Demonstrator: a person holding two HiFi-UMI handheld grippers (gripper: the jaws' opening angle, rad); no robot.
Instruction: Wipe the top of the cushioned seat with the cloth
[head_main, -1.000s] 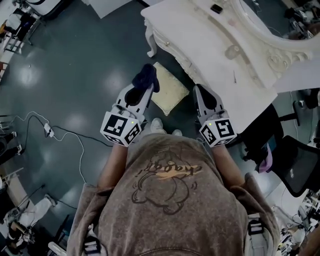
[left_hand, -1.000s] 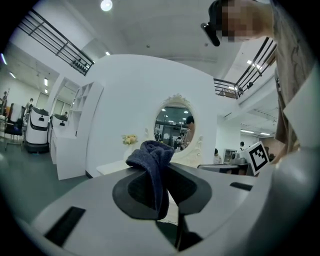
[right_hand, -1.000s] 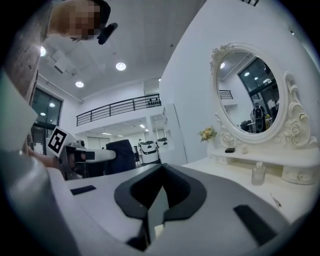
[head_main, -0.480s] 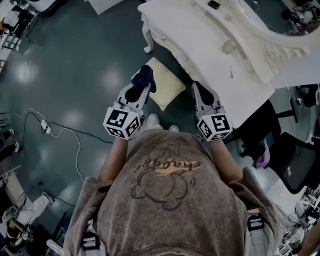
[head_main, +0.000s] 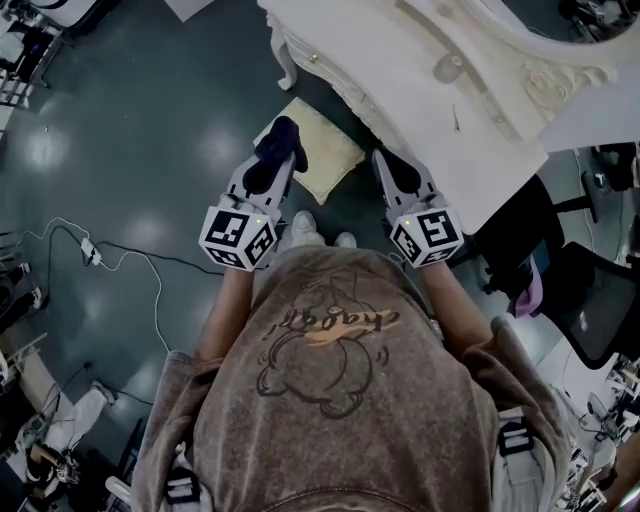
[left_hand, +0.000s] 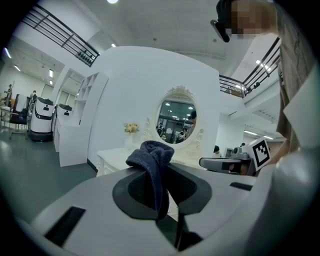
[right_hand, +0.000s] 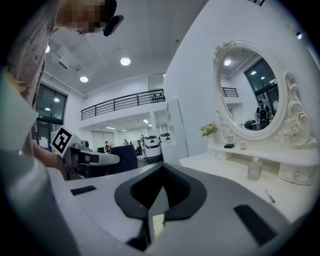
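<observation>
Holding a dark blue cloth (left_hand: 154, 159), the left gripper (head_main: 271, 172) has its jaws pressed tight on it. The cloth hangs over the left edge of the cushioned seat (head_main: 328, 165). The seat sits on the floor by the front edge of the white dressing table (head_main: 400, 75). The right gripper (right_hand: 152, 202) has its jaws closed together with nothing in them.

- The cushioned seat (head_main: 330, 165): its left corner lies under the cloth (head_main: 281, 140) and the left hand-held gripper (head_main: 272, 165), and its underside is hidden.
- The cloth's lower end is buried between that gripper's jaws.
- The worktop (head_main: 400, 70) and mirror (head_main: 540, 72) are cut off at the head view's top edge.
- A thin item (head_main: 456, 118) on the worktop is too small to tell.
</observation>
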